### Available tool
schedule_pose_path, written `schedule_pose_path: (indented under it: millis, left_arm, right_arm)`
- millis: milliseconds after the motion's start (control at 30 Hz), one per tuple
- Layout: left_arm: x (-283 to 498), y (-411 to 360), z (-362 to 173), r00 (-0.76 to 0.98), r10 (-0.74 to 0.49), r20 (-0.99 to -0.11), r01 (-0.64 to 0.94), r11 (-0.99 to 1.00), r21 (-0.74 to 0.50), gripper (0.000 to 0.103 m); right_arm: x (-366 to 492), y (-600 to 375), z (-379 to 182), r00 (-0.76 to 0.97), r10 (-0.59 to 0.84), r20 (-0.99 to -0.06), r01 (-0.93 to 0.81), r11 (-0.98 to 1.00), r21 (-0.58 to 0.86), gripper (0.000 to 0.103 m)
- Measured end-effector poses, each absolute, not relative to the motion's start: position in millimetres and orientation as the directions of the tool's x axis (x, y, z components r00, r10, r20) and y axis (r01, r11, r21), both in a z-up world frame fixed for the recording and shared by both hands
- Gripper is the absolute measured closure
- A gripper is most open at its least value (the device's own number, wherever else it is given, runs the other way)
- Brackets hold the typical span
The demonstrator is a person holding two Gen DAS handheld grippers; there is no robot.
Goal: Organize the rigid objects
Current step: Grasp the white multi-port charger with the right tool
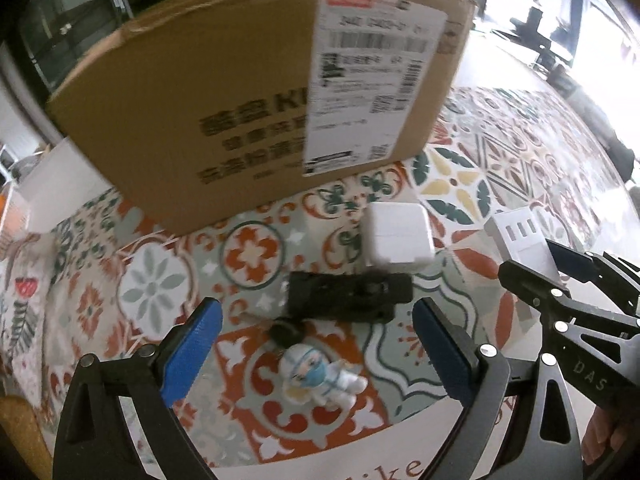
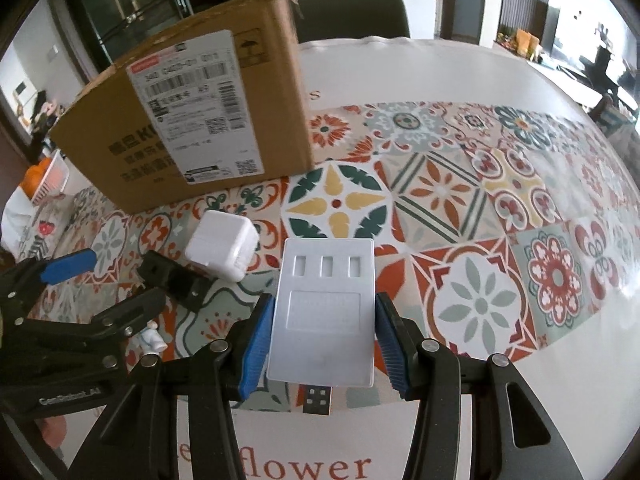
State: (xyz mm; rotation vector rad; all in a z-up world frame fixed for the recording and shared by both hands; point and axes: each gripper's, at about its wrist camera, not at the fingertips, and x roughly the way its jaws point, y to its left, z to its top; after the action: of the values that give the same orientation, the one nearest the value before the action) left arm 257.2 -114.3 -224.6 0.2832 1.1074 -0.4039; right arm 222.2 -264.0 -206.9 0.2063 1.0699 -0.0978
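Observation:
My right gripper [image 2: 324, 340] is shut on a flat white USB hub [image 2: 325, 308], held above the patterned tablecloth; its plug points back at me. In the left wrist view the hub [image 1: 520, 240] and right gripper [image 1: 560, 276] show at the right. My left gripper [image 1: 316, 336] is open over a small white astronaut figurine [image 1: 320, 376], which lies between the fingers. Beyond it lie a black clip-like part [image 1: 348, 296], a small black cap [image 1: 285, 332] and a white power adapter [image 1: 396, 236]. The adapter [image 2: 222, 246], black part [image 2: 176, 280] and figurine [image 2: 152, 338] also show in the right wrist view.
A large cardboard box [image 1: 224, 92] with a shipping label stands at the back of the table; it also shows in the right wrist view [image 2: 192, 120]. A dark chair [image 2: 352, 16] stands behind the table. An orange-and-white basket [image 2: 44, 180] sits at the far left.

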Motion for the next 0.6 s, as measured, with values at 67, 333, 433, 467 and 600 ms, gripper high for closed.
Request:
schedule_pose_path:
  millis: [67,333,433,467,600]
  left_arm:
    - [259,-119,-229,0.376,-0.177,-0.909,0.463,0.886,0.019,0.006]
    - [270,-133,-251,0.342,-0.145,-0.929,0.487,0.872,0.043,0.017]
    - [273,-133,-255,0.332,-0.141,-0.933,0.484,0.874,0.040,0.026]
    - [274,-135,-257,0.328,-0.143,-0.934,0.484,0.874,0.037,0.028]
    - [275,-136,-258,0.321,-0.156,-0.934,0.481,0.876,0.019,0.031]
  right_arm:
    - [222,-266,-209,0.474,0.019,-0.880,0.186,0.975,0.121,0.053]
    - [224,-269,-216,0.456,0.015,-0.890,0.195,0.974,0.117,0.053]
    - [225,-268,-219,0.452,0.020,-0.892,0.195,0.973,0.120,0.053]
    - [225,-268,-220,0.450,0.021,-0.893,0.196,0.973,0.121,0.053]
    - [225,-267,-223,0.446,0.026,-0.894,0.194,0.973,0.125,0.053]
